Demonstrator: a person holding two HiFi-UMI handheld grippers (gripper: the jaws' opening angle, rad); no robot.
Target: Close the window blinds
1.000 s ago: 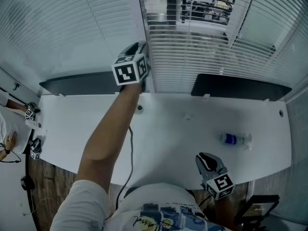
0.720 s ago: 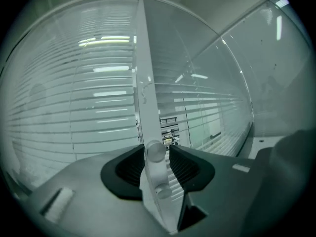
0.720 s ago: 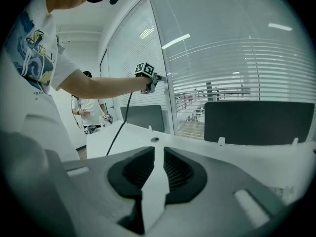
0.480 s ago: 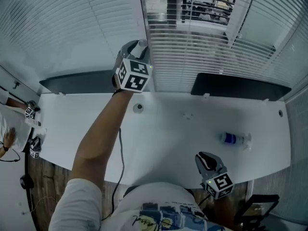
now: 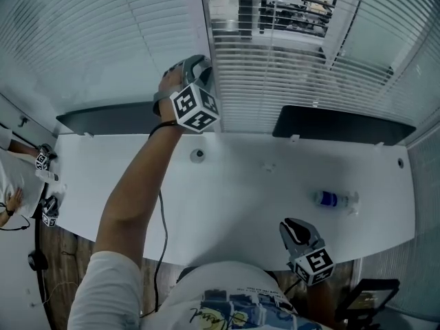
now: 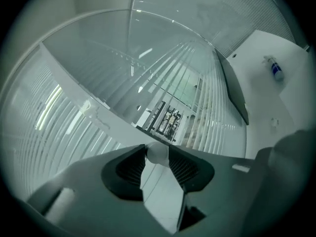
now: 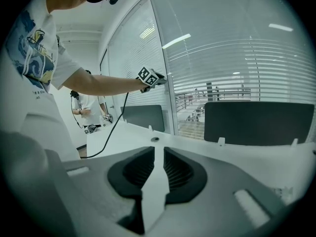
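Five things can go wrong.

1. The left gripper (image 5: 194,71) is up at the window blinds (image 5: 275,81), past the far edge of the table (image 5: 261,184). Its jaws pinch a small white stick with a round end (image 6: 157,153). It is most likely the rod that turns the slats. The stick sits right at the jaw tips, so a hard twist or tug may make it pop out.
2. The slats of the middle blind are open near the top, and the room behind shows through. If the stick turns the wrong way, the slats may open more and not shut.
3. A strong pull down may bend the stick or hurt the part that holds it up. I cannot see that part.
4. The arm reaches far over the table, and a black cable (image 5: 161,232) hangs under it. The cable may catch on the table edge and jerk the gripper off the stick.
5. The right gripper (image 7: 159,157) waits low by the near edge, jaws a little apart with nothing between them. A bottle (image 5: 333,199) lies near it. If the person leans in, this gripper may knock the bottle and make it roll.
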